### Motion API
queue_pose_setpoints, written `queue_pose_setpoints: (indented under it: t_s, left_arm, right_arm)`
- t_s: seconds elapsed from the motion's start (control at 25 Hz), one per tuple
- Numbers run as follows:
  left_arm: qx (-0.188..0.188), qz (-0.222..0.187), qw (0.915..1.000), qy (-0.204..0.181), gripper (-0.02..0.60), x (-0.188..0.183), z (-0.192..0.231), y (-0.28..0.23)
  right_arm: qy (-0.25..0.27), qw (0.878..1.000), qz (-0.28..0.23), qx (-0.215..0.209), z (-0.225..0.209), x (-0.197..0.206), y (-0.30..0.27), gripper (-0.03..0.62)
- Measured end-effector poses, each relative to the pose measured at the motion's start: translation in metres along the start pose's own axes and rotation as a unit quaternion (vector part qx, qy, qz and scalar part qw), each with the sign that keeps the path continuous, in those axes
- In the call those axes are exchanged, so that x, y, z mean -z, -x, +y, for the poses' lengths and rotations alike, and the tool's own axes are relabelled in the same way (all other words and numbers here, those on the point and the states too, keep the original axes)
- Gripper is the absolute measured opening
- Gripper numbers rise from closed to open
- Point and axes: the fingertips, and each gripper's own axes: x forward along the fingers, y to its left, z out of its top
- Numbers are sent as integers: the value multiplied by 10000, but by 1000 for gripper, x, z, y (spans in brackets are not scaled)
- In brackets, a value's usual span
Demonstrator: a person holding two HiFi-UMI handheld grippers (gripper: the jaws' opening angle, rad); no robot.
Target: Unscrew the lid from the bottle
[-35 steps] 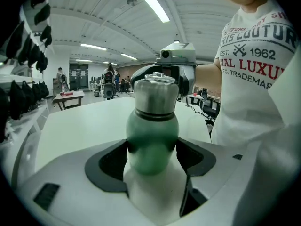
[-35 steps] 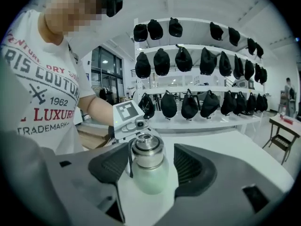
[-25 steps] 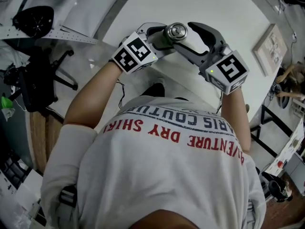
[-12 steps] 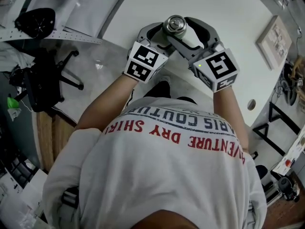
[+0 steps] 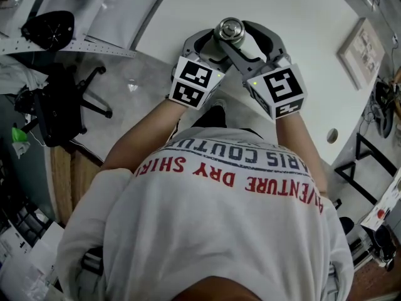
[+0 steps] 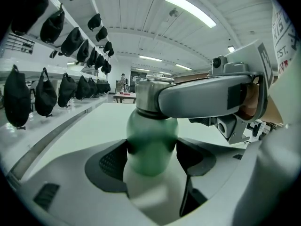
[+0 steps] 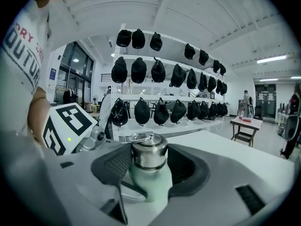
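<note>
A green bottle [image 6: 151,142] with a steel lid [image 5: 230,30] stands upright on the white table [image 5: 288,5]. My left gripper [image 5: 212,42] is shut on the bottle's green body, a dark pad pressing on each side [image 6: 151,152]. My right gripper [image 5: 245,37] reaches in from the right at lid height. Its jaws have just been closing, and its ribbed pads now touch both sides of the lid [image 7: 148,155]. One of its fingers [image 6: 207,98] crosses in front of the lid in the left gripper view. The bottle's base is hidden behind the jaws.
A framed board [image 5: 360,55] lies at the table's right side, with a round hole [image 5: 331,136] near that edge. A black office chair [image 5: 62,105] stands on the floor at the left. Shelves of black caps [image 7: 155,69] line the far wall.
Both marker cubes have drawn closer together and turned. The right gripper's jaws have narrowed onto the lid. The bottle has stayed upright between the two grippers.
</note>
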Motion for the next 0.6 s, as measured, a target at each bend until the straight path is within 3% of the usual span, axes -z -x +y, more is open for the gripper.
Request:
queue_pose_setpoints:
  t_s: [0.32,0.6]
  left_arm:
    - [176,14,9997,-146,342,2,0,0]
    - [737,61,9956,-572,337,2,3,1]
  right_arm:
    - [141,9998,47,-156,1,1,-1,238]
    - [316,9971,179,-675,1,0,-2,238]
